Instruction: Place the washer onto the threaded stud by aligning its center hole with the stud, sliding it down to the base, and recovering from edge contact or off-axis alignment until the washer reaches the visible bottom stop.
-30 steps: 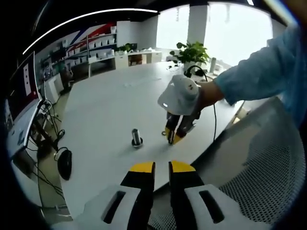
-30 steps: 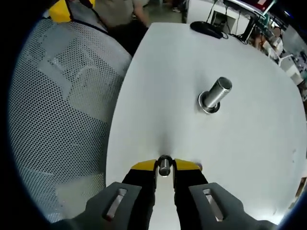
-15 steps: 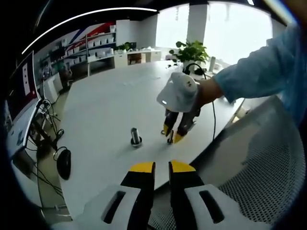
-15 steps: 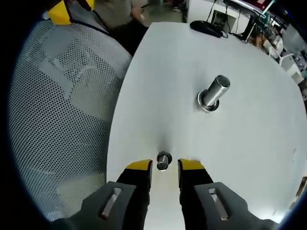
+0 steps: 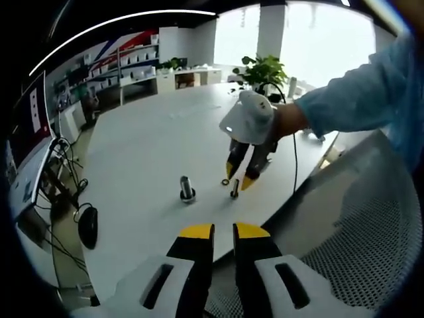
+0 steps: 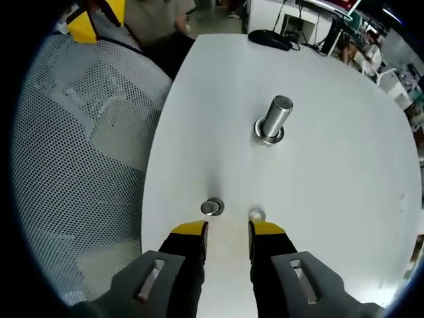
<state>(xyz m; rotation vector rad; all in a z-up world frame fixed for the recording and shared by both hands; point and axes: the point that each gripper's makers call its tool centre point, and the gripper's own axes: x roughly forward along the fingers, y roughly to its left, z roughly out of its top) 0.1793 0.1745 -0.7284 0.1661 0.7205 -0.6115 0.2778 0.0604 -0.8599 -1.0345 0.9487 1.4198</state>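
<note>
The threaded stud (image 6: 270,122) stands upright on the white table (image 6: 344,165), with a flat ring around its foot. My right gripper (image 6: 227,228) is open above the table's near edge. A small round metal piece (image 6: 211,207) sits just ahead of its left fingertip. A small washer-like ring (image 6: 256,214) lies by the right fingertip. In the left gripper view the stud (image 5: 187,189) stands left of the metal piece (image 5: 234,189), and the right gripper (image 5: 238,177) hovers open over that piece. My left gripper (image 5: 223,232) is shut and holds nothing, well back from the table.
A mesh chair back (image 6: 79,165) lies beside the table edge, also seen as the chair back (image 5: 358,232). A black mouse (image 6: 271,40) sits at the far end. A person's blue sleeve (image 5: 358,99) reaches in from the right. A potted plant (image 5: 265,69) stands beyond.
My right gripper opened, let go of the small metal piece and drew back and up. The piece now rests on the table. The left gripper stayed put.
</note>
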